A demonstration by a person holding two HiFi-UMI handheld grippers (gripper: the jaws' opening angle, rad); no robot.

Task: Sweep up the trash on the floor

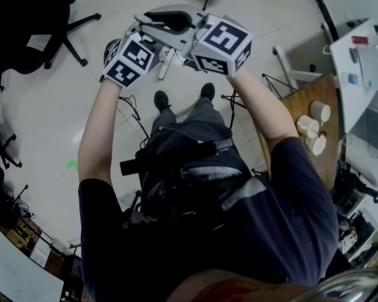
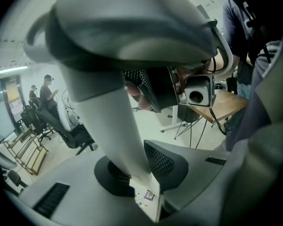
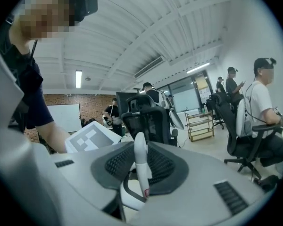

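I hold both grippers up high and close together in front of me. The left gripper is shut on a thick white handle that rises between its black mesh pads and fills most of the left gripper view. The right gripper is shut on a slim white handle with a red mark near its end. In the head view both marker cubes sit side by side, with a grey and white tool above them. A few small scraps lie on the pale floor far below the left jaws.
Black office chairs stand at the left. A wooden table with paper cups and a white desk are at the right. A small green scrap lies on the floor. A seated person and others are further off.
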